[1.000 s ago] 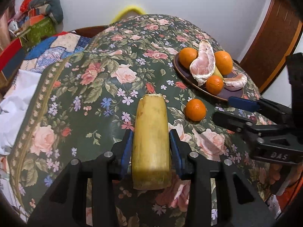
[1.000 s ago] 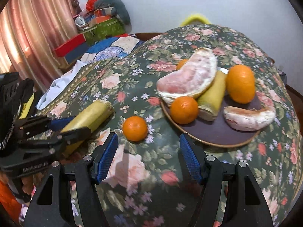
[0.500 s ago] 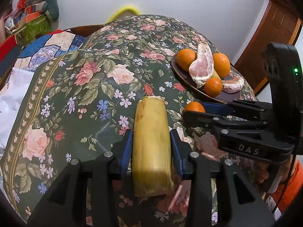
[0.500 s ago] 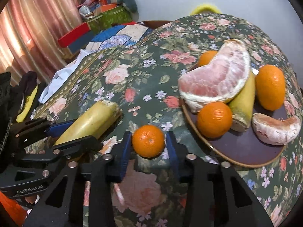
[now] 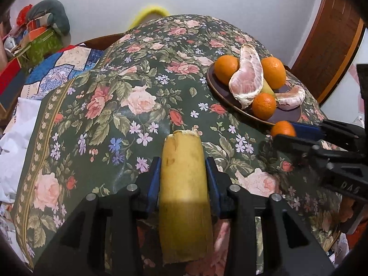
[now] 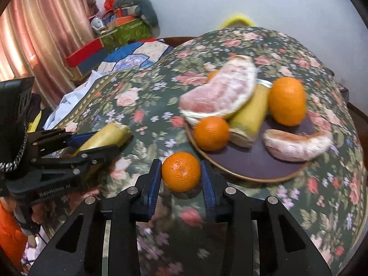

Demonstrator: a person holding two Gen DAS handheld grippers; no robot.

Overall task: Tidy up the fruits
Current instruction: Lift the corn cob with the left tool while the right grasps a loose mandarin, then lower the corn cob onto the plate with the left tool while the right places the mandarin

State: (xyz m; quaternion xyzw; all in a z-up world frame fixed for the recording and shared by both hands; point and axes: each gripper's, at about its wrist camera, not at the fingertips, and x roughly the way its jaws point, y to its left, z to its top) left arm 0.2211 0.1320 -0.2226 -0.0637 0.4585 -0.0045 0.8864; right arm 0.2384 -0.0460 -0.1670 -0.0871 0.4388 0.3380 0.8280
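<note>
My left gripper point(image 5: 183, 172) is shut on a yellow banana piece point(image 5: 184, 184) and holds it above the floral tablecloth; it also shows in the right wrist view point(image 6: 92, 145). My right gripper point(image 6: 181, 172) is shut on a small orange mandarin point(image 6: 181, 171), lifted just off the cloth beside the plate; that mandarin also shows in the left wrist view point(image 5: 283, 128). The dark brown plate point(image 6: 253, 161) holds a large pomelo segment point(image 6: 218, 99), a smaller segment point(image 6: 296, 142), a banana piece point(image 6: 250, 115) and three oranges.
The round table carries a floral cloth point(image 5: 115, 115). Boxes and cushions point(image 6: 124, 27) are stacked beyond the table, by a pink curtain point(image 6: 41, 34). A wooden door point(image 5: 333, 34) stands at the right.
My right gripper moved in on the loose mandarin, shut on it and lifted it slightly beside the plate. My left gripper kept its hold on the banana piece.
</note>
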